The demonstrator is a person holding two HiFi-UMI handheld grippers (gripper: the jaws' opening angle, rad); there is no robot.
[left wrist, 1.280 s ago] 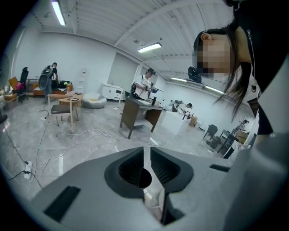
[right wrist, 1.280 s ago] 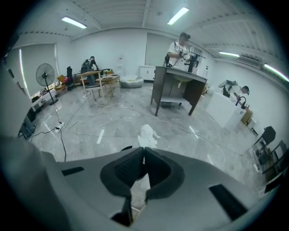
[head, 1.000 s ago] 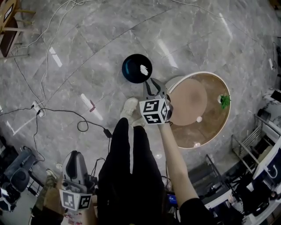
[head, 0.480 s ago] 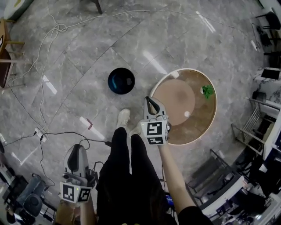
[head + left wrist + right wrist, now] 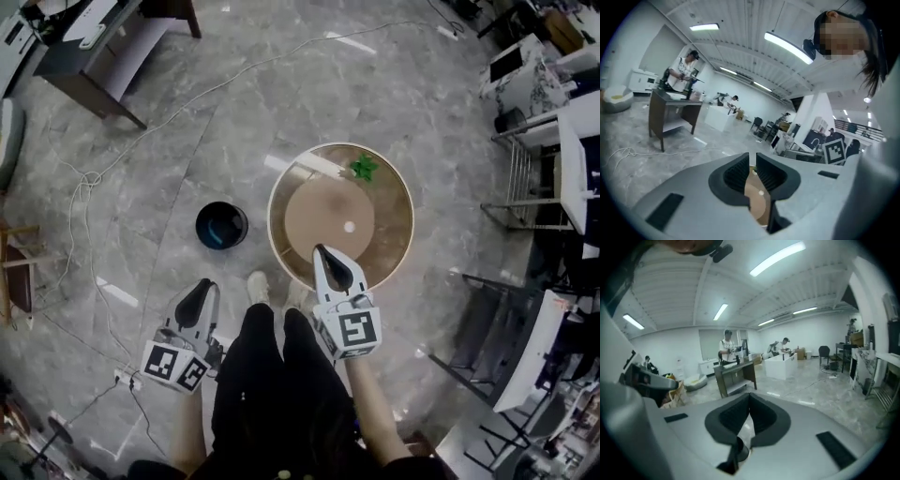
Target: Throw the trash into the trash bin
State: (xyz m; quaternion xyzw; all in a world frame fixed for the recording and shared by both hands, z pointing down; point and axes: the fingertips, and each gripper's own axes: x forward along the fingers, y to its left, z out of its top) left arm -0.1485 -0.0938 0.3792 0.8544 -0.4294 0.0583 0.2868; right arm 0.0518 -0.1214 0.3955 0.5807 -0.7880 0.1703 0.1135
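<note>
trash bin (image 5: 222, 226) beside round table (image 5: 397, 223)

Right gripper (image 5: 749, 395): its grey shell fills the lower frame; the black jaws meet at their tips with nothing between them.
Opening below the tips: pale floor and a dark rounded shape, too blurred to name.
Desk (image 5: 736, 375): dark, straight beyond the jaws, with a person (image 5: 726, 347) standing behind it.
White counter (image 5: 783, 365): right of the desk, another person bent over it.
Floor (image 5: 825, 385): glossy grey marble.
Ceiling lights (image 5: 777, 258): long lit strips.
</note>
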